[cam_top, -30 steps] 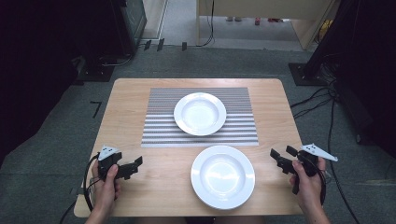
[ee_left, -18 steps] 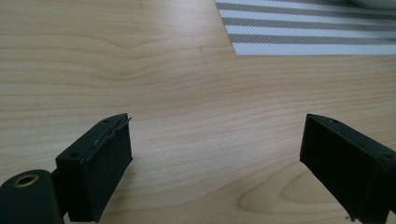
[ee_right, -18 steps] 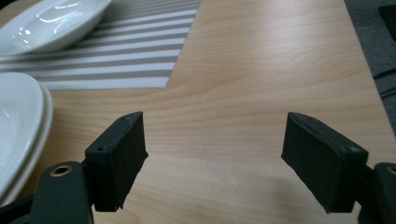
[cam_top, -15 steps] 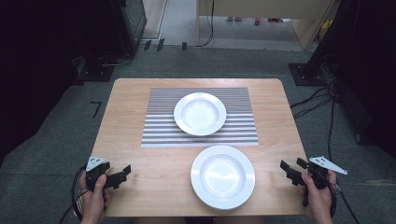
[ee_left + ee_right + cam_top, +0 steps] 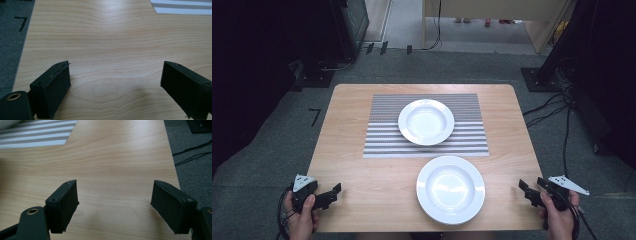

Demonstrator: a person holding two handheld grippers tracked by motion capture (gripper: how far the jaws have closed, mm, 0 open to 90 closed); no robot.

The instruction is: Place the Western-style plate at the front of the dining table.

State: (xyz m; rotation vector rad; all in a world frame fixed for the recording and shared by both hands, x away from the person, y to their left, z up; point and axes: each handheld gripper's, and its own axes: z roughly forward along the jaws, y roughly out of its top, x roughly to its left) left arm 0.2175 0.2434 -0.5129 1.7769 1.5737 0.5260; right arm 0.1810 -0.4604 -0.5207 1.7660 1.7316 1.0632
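High view: both grippers, left [image 5: 331,192] and right [image 5: 527,190], idle with jaws apart and empty at the light wooden table's [image 5: 357,130] near corners, two white round plates untouched, one on the striped placemat [image 5: 382,135], likely pre-grasp; next needs a reach inward.

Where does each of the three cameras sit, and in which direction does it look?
High view: above the person's side, looking forward and down on the table, two plates, both hands and grippers.
Left gripper view: on the left gripper, looking along its open jaws over bare wood to the striped mat.
Right gripper view: on the right gripper, jaws open, near the table's right edge.
Shared: both gripper views show the mat's corner.
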